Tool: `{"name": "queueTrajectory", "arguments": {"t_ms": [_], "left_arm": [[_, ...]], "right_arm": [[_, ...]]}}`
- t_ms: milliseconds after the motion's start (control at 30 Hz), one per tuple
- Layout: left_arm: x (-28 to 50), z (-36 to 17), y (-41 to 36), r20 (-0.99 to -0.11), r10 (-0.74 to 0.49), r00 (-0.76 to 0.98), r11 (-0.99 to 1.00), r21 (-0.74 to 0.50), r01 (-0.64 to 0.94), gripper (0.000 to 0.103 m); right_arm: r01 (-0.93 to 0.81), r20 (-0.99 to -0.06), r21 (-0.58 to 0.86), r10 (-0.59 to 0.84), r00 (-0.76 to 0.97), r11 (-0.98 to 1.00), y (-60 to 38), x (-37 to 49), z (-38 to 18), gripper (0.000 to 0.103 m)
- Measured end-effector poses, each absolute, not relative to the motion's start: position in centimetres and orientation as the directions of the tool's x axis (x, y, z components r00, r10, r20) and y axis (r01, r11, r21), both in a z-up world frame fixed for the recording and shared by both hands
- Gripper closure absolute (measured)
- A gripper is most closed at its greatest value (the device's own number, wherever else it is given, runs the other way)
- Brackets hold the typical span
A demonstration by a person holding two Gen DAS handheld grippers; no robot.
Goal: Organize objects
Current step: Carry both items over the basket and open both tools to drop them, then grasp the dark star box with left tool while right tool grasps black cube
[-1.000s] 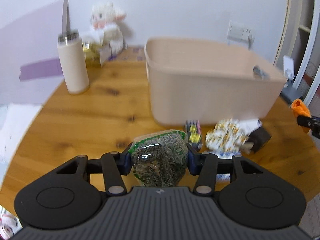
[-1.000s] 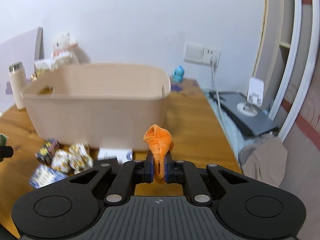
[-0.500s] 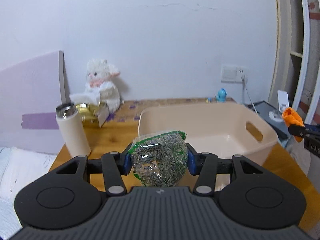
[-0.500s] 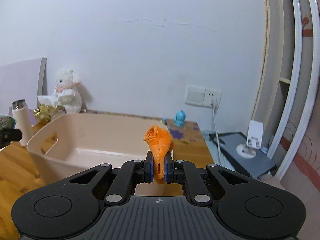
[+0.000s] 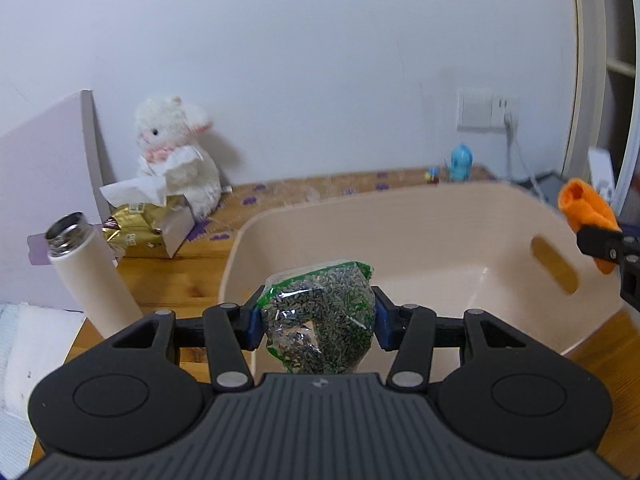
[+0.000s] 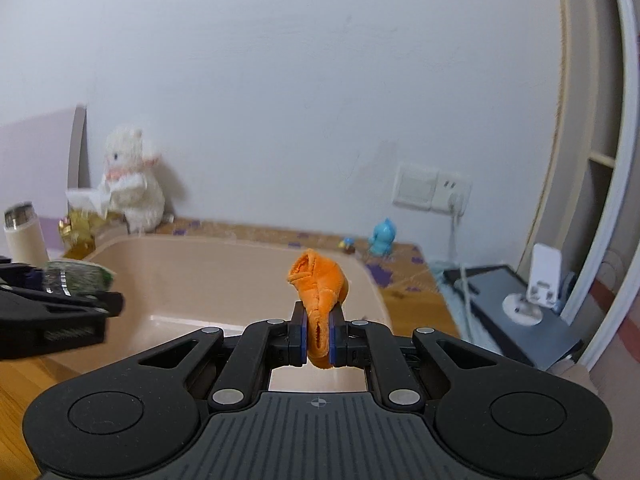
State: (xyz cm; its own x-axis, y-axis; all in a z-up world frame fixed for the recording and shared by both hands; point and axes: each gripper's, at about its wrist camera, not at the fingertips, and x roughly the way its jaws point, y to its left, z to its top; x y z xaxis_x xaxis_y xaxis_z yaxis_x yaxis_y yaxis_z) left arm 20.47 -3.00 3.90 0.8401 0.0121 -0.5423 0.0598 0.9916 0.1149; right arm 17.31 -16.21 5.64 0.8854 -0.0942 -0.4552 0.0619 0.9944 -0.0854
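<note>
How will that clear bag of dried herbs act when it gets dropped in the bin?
The bag of dried herbs bulges between the left gripper's jaws, so it's probably soft and light. Likely lands limp in the beige bin without rolling.

Both tongs, the left tongs (image 5: 316, 322) and right tongs (image 6: 319, 334), have risen from desk level to above the beige bin (image 5: 420, 236).

You won't find any text you can read here. The gold packet (image 5: 134, 229) just beside the white plush lamb (image 5: 176, 152) carries small white labels, but their print is too small and blurred to make out from either wrist view.
</note>
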Motion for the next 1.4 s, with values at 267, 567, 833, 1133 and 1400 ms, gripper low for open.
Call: {"name": "queueTrajectory", "arguments": {"t_ms": [267,567,833,1133,1400], "left_arm": [[22.9,0.3,-4.0,-0.641,0.004,0.767,0.987,0.125,0.099,0.049],[22.2,1.6,-4.3,-0.66,-0.039,0.751,0.988,0.086,0.126,0.015],[18.7,5.2,-3.8,-0.595,-0.018,0.804,0.989,0.105,0.1,0.006],[14.2,6.5,-1.7,-0.581,-0.015,0.813,0.993,0.089,0.081,0.006],[12.2,4.1,0.1,-0.637,-0.035,0.77,0.994,0.055,0.09,0.006]], "right_arm": [[0.028,-0.57,-0.12,-0.092,0.817,0.992,-15.0,20.1,2.4,0.093],[0.047,-0.569,-0.114,-0.104,0.816,0.992,-15.5,19.5,2.7,0.046],[0.067,-0.508,-0.076,-0.096,0.856,0.995,-16.4,15.9,5.9,0.026],[0.052,-0.506,-0.079,-0.085,0.858,0.996,-15.9,11.5,7.0,0.011],[0.022,-0.578,-0.115,-0.085,0.812,0.993,-15.0,9.1,4.2,0.008]]}}
